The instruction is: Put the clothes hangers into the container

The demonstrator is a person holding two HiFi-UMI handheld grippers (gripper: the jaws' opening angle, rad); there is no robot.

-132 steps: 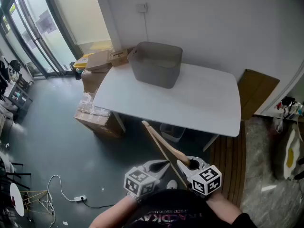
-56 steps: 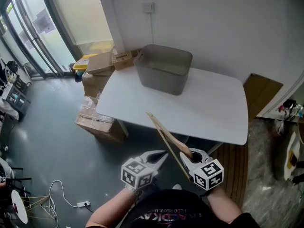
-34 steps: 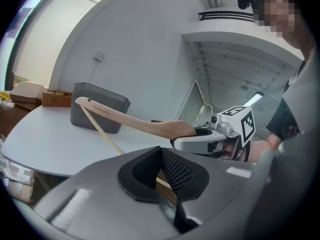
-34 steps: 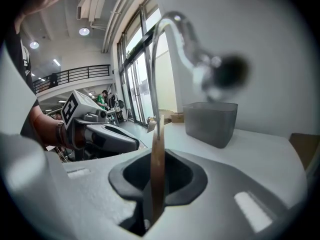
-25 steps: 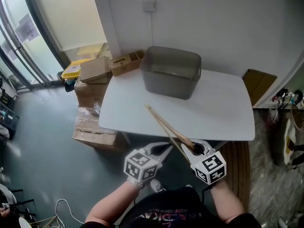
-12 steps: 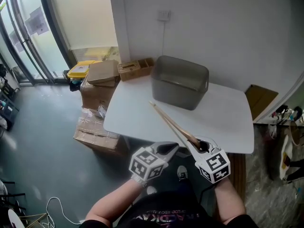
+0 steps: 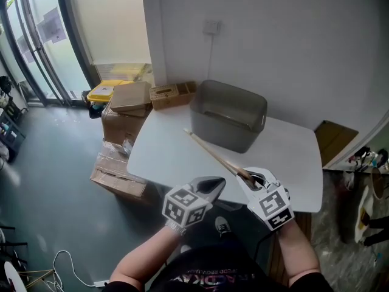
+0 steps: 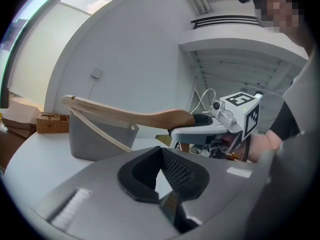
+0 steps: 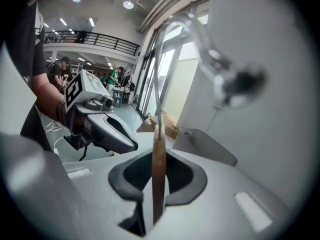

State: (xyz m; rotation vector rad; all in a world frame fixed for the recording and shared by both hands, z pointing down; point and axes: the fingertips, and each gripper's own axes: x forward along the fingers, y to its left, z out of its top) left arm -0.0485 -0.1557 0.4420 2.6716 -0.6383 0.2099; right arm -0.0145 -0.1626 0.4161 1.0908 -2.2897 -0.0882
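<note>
One wooden hanger [image 7: 213,156] in play, and we've closed in: a second ago its far end hung at the near edge of the white table [image 7: 285,151], now it reaches out over the top toward the grey container [image 7: 228,115] at the back by the wall. Right gripper [image 7: 255,178] stays clamped on the hanger's middle, hook poking past the jaws. Left gripper [image 7: 213,184] rides alongside, jaws together on nothing. Carry nearly done, we reckon: over the rim and release comes next

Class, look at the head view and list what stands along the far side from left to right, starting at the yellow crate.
yellow crate → cardboard box → wicker basket → grey container → brown board
</note>
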